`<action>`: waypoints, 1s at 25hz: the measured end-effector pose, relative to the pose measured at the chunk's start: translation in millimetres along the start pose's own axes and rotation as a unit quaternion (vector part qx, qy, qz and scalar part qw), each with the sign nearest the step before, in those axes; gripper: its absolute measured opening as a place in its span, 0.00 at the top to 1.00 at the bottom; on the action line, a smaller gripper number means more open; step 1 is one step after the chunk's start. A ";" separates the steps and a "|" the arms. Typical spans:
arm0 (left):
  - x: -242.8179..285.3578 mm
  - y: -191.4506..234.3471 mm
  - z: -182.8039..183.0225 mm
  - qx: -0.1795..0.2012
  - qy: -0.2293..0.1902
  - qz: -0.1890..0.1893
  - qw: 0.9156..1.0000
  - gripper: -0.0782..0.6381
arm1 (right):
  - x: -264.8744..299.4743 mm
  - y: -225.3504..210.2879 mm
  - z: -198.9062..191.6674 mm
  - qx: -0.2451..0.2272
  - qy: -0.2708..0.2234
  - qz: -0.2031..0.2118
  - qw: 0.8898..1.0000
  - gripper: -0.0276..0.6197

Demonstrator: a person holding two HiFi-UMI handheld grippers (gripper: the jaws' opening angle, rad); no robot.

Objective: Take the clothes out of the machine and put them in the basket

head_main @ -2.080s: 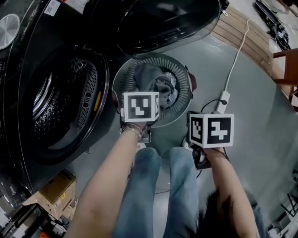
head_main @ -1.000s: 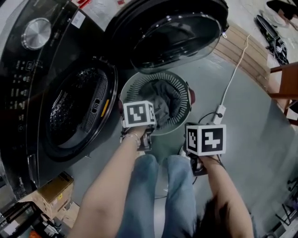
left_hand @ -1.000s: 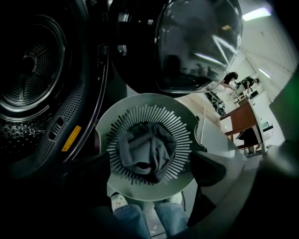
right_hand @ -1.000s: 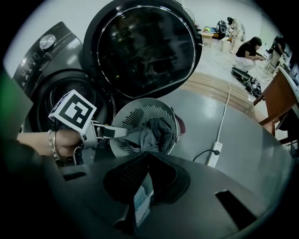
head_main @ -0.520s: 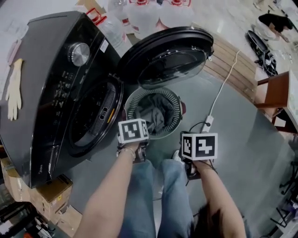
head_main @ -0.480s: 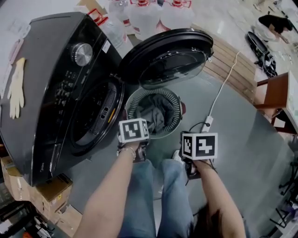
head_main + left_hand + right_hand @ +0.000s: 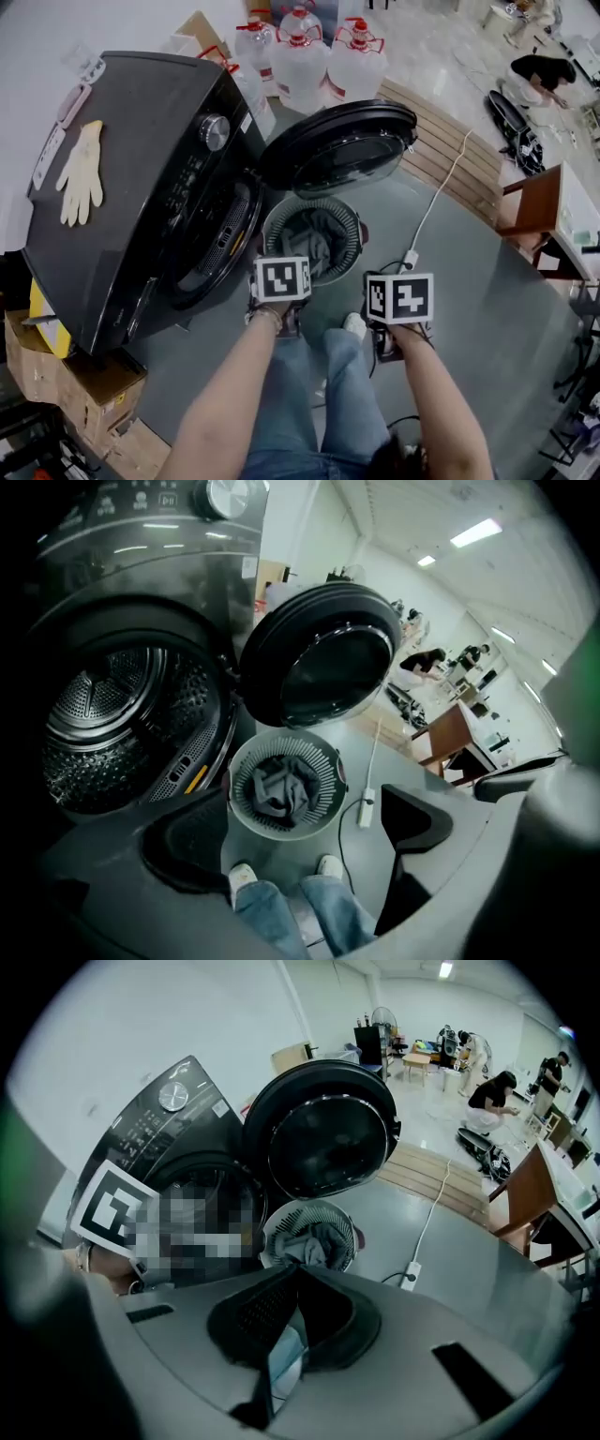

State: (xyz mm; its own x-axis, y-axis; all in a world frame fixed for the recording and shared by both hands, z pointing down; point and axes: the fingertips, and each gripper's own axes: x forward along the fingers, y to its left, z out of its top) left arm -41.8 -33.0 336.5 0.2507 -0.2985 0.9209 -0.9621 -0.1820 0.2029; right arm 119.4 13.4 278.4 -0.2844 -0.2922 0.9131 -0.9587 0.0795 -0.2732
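In the basket [image 7: 269, 230] beside the machine [image 7: 141, 169] lie the clothes [image 7: 314, 242]; left gripper [image 7: 300, 841] gapes empty, right gripper [image 7: 295, 1288] is closed on nothing. Risk: 1 small item missed in the dark drum [image 7: 103, 714].

The washing machine [image 7: 131, 187] is showing a glossy black casing, and its drum [image 7: 98, 719] is glinting as perforated metal. The basket [image 7: 349, 217] is looking like pale slatted plastic and is holding soft grey cloth clothes [image 7: 314, 239]. The floor [image 7: 469, 309] is lying smooth and matt grey beside bare wooden planks [image 7: 441, 150].
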 end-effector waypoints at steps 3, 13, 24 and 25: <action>-25.1 -12.3 11.0 0.014 -0.023 -0.018 0.999 0.18 | -20.7 6.7 2.8 0.000 -0.007 0.004 1.000 0.95; -117.3 -18.1 68.3 0.078 -0.118 -0.044 0.989 0.18 | -84.6 29.0 27.1 0.000 -0.050 0.023 0.998 0.95; -199.7 -30.8 123.0 0.134 -0.232 -0.083 0.960 0.19 | -134.1 74.9 61.4 -0.030 -0.094 0.071 0.993 0.95; -204.0 -28.6 124.2 0.136 -0.237 -0.079 0.959 0.19 | -136.8 79.3 64.5 -0.036 -0.099 0.072 0.992 0.95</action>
State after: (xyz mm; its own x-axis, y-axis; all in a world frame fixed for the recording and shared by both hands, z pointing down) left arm -52.1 -83.3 101.4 0.4736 -0.6274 0.6181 -0.8608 -0.4782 0.1742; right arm 82.7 -1.8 112.3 -0.4184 -0.4537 0.7868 -0.9082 0.1996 -0.3679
